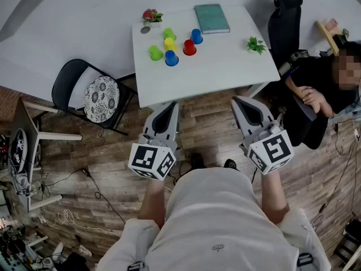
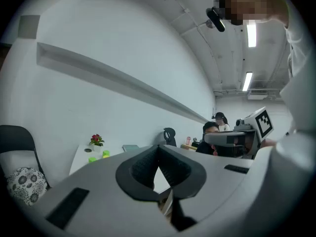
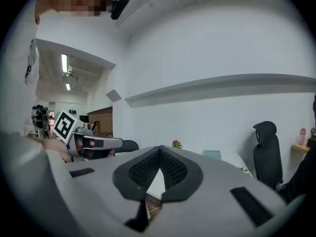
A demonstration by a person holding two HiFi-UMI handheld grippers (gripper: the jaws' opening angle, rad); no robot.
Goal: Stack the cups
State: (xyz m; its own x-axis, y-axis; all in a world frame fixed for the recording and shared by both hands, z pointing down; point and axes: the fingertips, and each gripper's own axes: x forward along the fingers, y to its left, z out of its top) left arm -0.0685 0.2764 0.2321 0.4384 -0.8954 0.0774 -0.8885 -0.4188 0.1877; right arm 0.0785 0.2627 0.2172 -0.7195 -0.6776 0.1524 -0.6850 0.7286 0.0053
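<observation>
Several small cups stand upside down in a loose cluster on the white table (image 1: 225, 72): two green (image 1: 155, 53) (image 1: 168, 34), a yellow one (image 1: 170, 44), two blue (image 1: 171, 58) (image 1: 196, 36) and a red one (image 1: 189, 47). None is stacked. My left gripper (image 1: 171, 106) and right gripper (image 1: 240, 101) hang side by side over the wooden floor, just short of the table's near edge. Both are shut and hold nothing. In the left gripper view the jaws (image 2: 158, 147) meet, with green cups (image 2: 92, 159) far off. The right gripper's jaws (image 3: 159, 149) are likewise pressed together.
A teal book (image 1: 212, 18), a flower pot (image 1: 151, 17) and a small green plant (image 1: 255, 45) share the table. A black chair with a patterned cushion (image 1: 100, 97) stands left of it, an office chair (image 1: 285, 16) to the right. A seated person (image 1: 324, 89) is at far right.
</observation>
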